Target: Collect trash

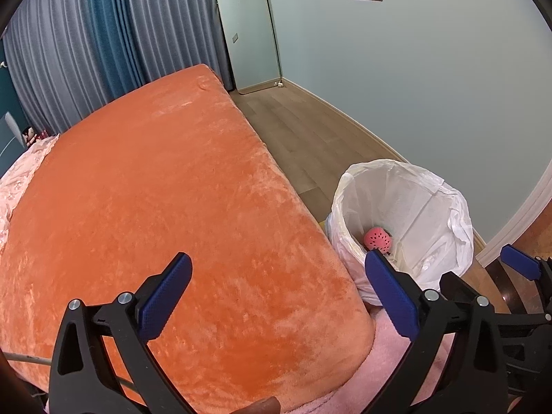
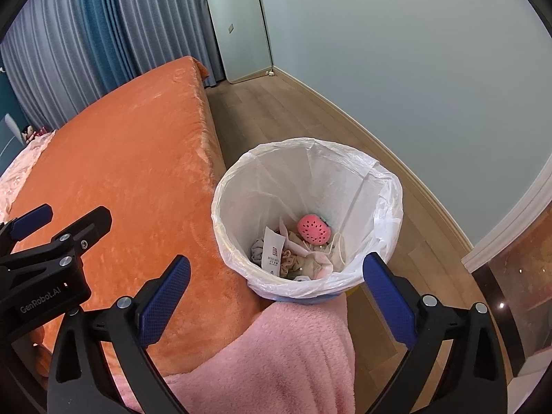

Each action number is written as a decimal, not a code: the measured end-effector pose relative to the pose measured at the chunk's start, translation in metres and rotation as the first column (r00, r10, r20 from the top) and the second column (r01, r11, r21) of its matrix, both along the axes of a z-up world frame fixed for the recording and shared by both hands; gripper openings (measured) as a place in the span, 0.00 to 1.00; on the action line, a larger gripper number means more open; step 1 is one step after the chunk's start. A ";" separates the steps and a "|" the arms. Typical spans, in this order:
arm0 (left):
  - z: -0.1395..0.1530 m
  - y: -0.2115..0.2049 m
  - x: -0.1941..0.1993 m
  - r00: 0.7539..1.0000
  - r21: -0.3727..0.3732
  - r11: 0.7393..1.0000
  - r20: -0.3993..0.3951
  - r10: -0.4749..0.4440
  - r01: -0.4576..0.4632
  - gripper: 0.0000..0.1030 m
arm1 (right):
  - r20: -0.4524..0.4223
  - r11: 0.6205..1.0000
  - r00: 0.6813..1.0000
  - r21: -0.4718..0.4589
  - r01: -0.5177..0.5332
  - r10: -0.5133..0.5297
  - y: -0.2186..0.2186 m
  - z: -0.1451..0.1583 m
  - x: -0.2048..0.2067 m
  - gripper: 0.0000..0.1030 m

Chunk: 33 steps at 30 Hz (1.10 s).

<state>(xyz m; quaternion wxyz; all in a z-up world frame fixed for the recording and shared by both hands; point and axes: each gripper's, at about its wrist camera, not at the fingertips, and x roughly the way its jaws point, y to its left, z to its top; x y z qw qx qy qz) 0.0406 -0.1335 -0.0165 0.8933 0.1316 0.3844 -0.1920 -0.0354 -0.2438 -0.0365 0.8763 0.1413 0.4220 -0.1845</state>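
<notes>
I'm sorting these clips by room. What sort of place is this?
Most likely a bedroom: a bed under an orange blanket, floor-length curtains behind it, and a standing mirror leaning on the wall. A lined trash bin stands beside the bed.

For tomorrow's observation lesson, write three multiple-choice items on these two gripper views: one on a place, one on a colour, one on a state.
1. Where does the white-lined round trash bin stand?
A. On the bed
B. On the wooden floor beside the orange plush-covered bed
C. Inside a cupboard

2. What colour is the dotted round object in the bin?
A. Pink
B. Green
C. Black

3. How is the right gripper?
A. Shut on paper
B. Shut, empty
C. Open, empty

Answers:
1 B: the bin sits on floorboards against the bed's side.
2 A: it is pink with dark dots.
3 C: its blue pads stand wide apart, holding nothing.
</notes>
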 end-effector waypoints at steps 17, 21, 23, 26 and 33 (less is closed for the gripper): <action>-0.003 -0.001 0.000 1.000 0.022 1.000 -0.015 -0.001 0.001 0.93 | 0.000 1.000 1.000 0.008 0.031 -0.031 -0.008 -0.004 -0.003 0.93; -0.003 -0.001 -0.001 1.000 0.020 1.000 -0.016 0.000 0.001 0.93 | -0.005 0.999 0.999 0.006 0.036 -0.036 -0.009 -0.004 -0.004 0.93; -0.003 -0.001 -0.001 1.000 0.018 1.000 -0.015 0.000 0.000 0.93 | -0.006 0.999 0.999 0.005 0.038 -0.038 -0.009 -0.004 -0.004 0.93; -0.003 -0.001 -0.001 1.000 0.016 1.000 -0.017 0.001 -0.001 0.93 | -0.008 0.999 0.999 0.003 0.041 -0.041 -0.009 -0.003 -0.005 0.93; -0.002 -0.001 -0.003 1.000 0.012 1.000 -0.012 0.002 -0.002 0.93 | -0.009 0.999 0.999 -0.003 0.046 -0.046 -0.010 -0.003 -0.006 0.93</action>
